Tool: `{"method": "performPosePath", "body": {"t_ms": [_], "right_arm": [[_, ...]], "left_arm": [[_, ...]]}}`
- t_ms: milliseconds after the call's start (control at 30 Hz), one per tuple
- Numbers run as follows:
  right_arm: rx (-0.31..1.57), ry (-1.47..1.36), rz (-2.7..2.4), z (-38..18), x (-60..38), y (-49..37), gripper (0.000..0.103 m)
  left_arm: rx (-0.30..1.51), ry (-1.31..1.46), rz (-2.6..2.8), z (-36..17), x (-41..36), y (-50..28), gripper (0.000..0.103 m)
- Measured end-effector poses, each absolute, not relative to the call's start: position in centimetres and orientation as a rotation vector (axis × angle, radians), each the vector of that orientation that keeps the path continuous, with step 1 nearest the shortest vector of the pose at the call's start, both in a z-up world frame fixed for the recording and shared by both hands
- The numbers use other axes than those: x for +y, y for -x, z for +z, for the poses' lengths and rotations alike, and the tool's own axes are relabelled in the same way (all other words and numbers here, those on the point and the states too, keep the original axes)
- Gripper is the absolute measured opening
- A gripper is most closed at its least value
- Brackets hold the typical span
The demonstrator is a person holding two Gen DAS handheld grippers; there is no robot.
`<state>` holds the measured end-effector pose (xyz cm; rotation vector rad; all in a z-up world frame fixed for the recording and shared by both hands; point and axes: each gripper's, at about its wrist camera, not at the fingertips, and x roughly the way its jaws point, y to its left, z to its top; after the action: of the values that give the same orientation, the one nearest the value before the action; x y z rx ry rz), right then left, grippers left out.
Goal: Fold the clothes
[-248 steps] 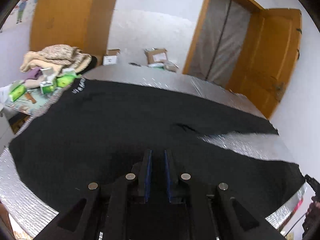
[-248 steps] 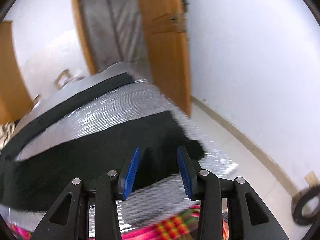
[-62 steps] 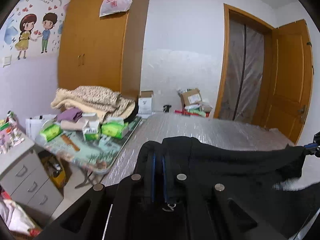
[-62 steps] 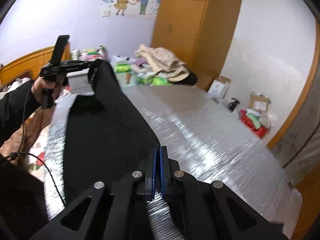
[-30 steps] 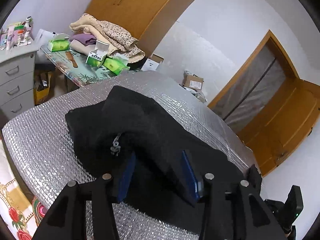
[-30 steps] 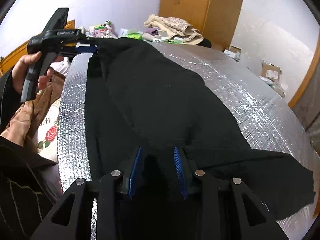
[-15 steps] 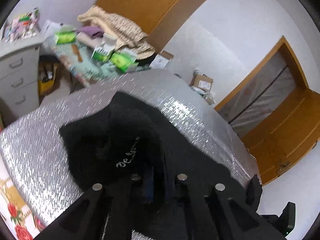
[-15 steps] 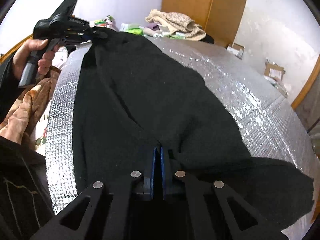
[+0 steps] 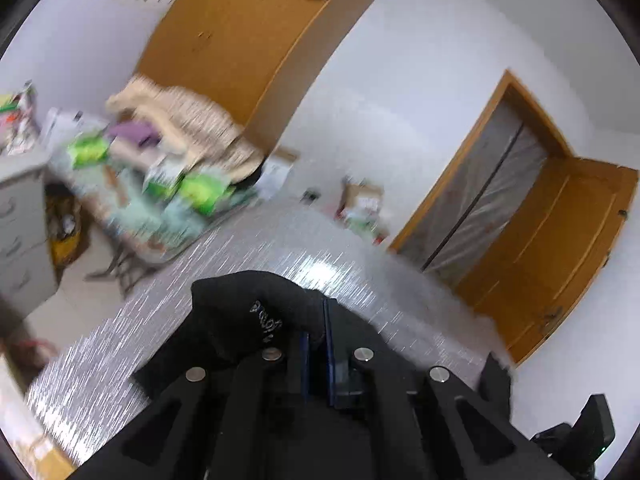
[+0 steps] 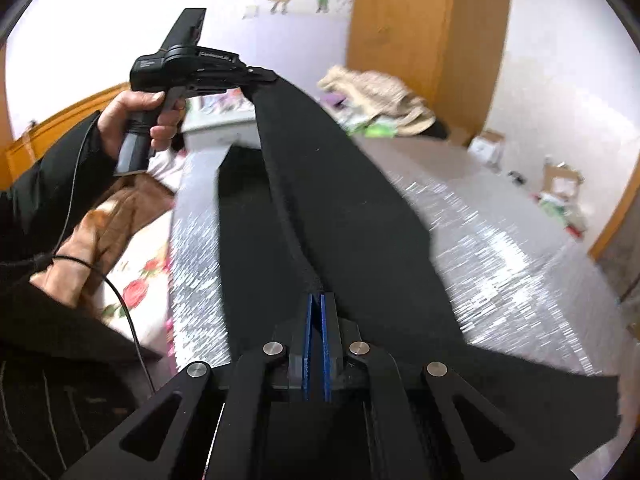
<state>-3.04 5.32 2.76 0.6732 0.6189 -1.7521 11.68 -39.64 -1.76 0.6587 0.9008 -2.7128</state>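
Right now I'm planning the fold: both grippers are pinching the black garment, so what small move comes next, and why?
Probably carry the lifted edge forward and lay it down. The left gripper and right gripper are both shut on the black garment, holding one edge taut above the silver mat while the rest lies flat.

Black garment [image 10: 352, 216], stretched taut above silver surface [image 10: 500, 248]

the garment [image 10: 320, 184] stretches between the left gripper [image 10: 256, 76] at ten o'clock and the right gripper [image 10: 318, 308] at six, above the mat [image 10: 500, 264]. the wardrobe [image 10: 400, 40] stands behind at one o'clock, the blanket pile [image 10: 376, 92] before it.
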Motion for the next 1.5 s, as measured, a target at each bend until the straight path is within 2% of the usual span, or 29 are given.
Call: {"method": "performPosePath", "body": {"t_ms": [133,233,400,500,667,833,1100,1133,1167,1200,1267,1500], "right_arm": [[0.657,-0.8,-1.665,-1.3,4.2,2.5,0.005],[0.639,-0.846,-1.643,-2.4,3.9,3.1,0.005],[0.617,-0.874,-1.649,-2.1,3.7,3.5,0.007],[0.621,-0.857,-1.651,-1.5,3.6,2.4,0.012],[0.564,-0.814,-1.682,0.3,4.6,2.1,0.028],[0.428,-0.834,-1.778,1.1,5.5,3.7,0.029],[0.336,-0.974,-1.841,-1.8,5.4,5.9,0.028],[0.329,-0.976,-1.844,-1.8,5.6,6.0,0.028],[0.322,-0.979,-1.85,-1.8,5.7,6.2,0.028],[0.319,-0.984,-1.855,-1.9,5.8,6.4,0.028],[0.311,-0.992,-1.873,-1.9,6.2,6.8,0.028],[0.264,-0.964,-1.958,-0.4,7.3,7.8,0.029]], "left_arm": [[1.017,-0.851,-2.572,-8.4,-40.4,-13.6,0.007],[1.085,-0.845,-2.553,-10.3,-40.4,-14.8,0.007],[0.975,-0.854,-2.568,-8.6,-39.8,-13.9,0.007],[0.93,-0.86,-2.565,-7.9,-39.7,-13.8,0.007],[0.837,-0.86,-2.539,-7.3,-39.0,-15.2,0.015],[0.88,-0.764,-2.482,-6.7,-39.5,-17.8,0.02],[0.869,-0.822,-2.502,-8.1,-40.2,-14.7,0.02],[0.867,-0.831,-2.505,-8.3,-40.3,-14.2,0.019],[0.865,-0.84,-2.508,-8.5,-40.3,-13.8,0.007],[0.864,-0.85,-2.51,-8.7,-40.4,-13.4,0.002],[0.879,-0.833,-2.516,-8.8,-40.6,-13.5,0.002],[0.687,-0.827,-2.621,-4.8,-37.9,-10.3,0.006]]}}
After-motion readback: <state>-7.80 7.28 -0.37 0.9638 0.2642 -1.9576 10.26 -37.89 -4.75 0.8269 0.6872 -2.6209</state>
